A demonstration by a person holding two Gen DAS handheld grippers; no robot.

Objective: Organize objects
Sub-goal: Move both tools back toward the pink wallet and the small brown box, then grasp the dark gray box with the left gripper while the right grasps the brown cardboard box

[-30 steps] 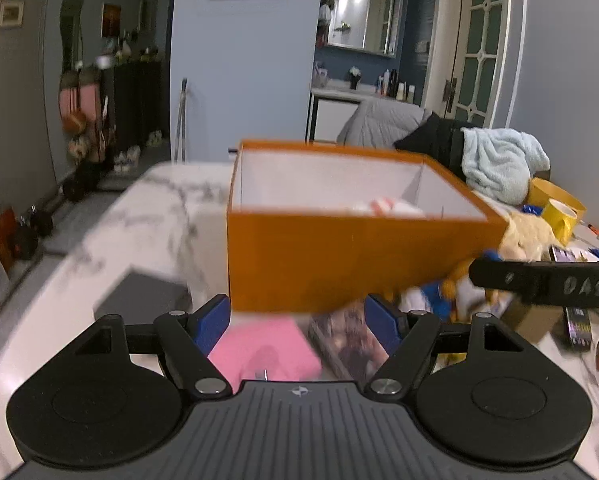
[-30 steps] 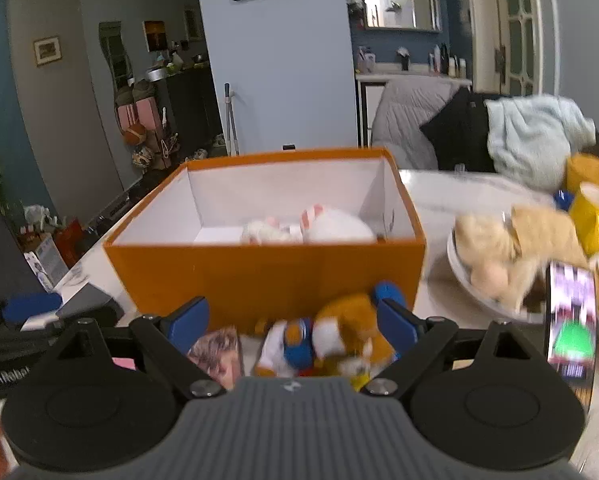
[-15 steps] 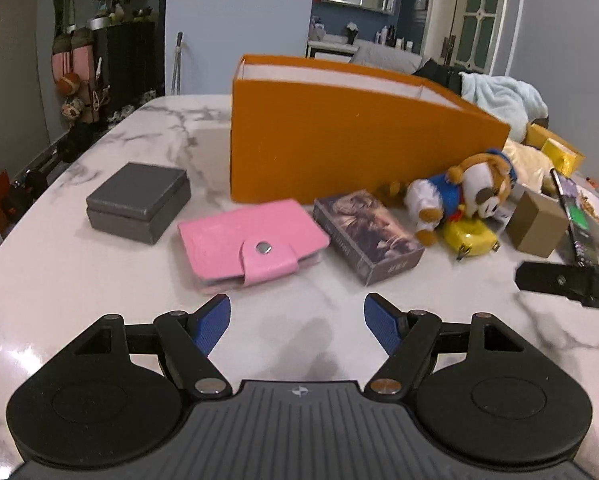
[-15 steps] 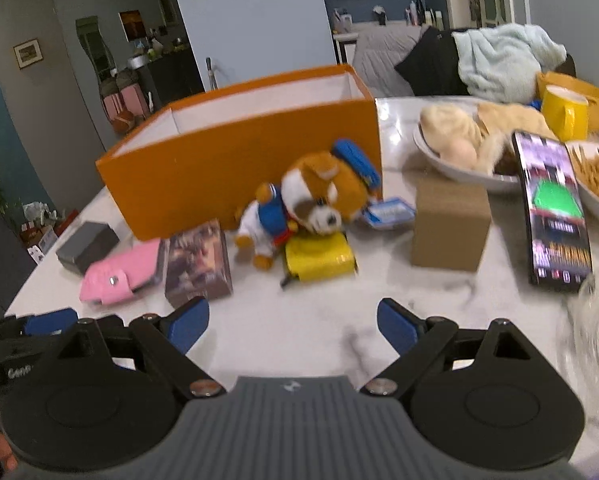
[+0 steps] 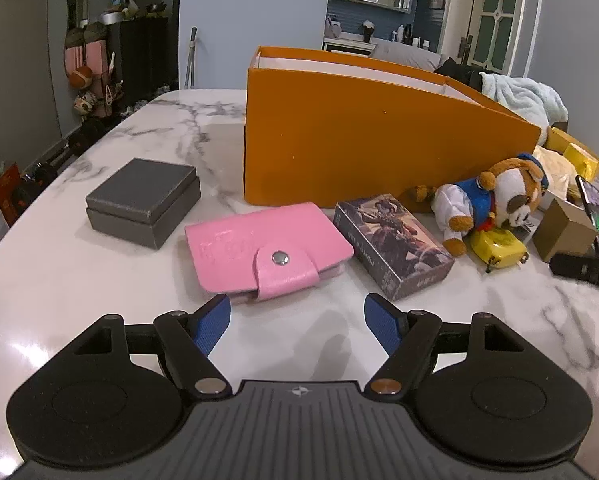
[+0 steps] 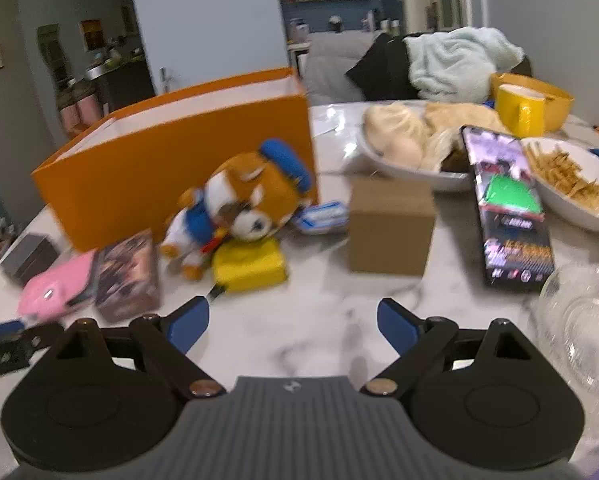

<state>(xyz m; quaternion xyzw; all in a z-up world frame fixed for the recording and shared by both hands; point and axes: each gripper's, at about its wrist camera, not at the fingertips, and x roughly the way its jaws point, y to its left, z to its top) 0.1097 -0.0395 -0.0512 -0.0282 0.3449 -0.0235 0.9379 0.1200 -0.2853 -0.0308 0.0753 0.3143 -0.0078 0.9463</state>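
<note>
Both grippers hover with jaws spread wide and empty: the left gripper [image 5: 297,316] just short of one pink wallet [image 5: 267,248], the right gripper [image 6: 293,320] near one yellow tape measure [image 6: 249,266]. Beyond lie one card box [image 5: 391,240], one plush dog [image 5: 487,200], one grey box [image 5: 143,202] and one orange box [image 5: 371,140] on the marble table [image 5: 79,272].

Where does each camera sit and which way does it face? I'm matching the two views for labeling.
Left wrist: on the left gripper, low over the marble table, facing the pink wallet and orange box; its open blue fingers show.
Right wrist: on the right gripper, facing the plush dog and cardboard box; open fingers show.
Shared: orange box, wallet, dog, card box.
</note>
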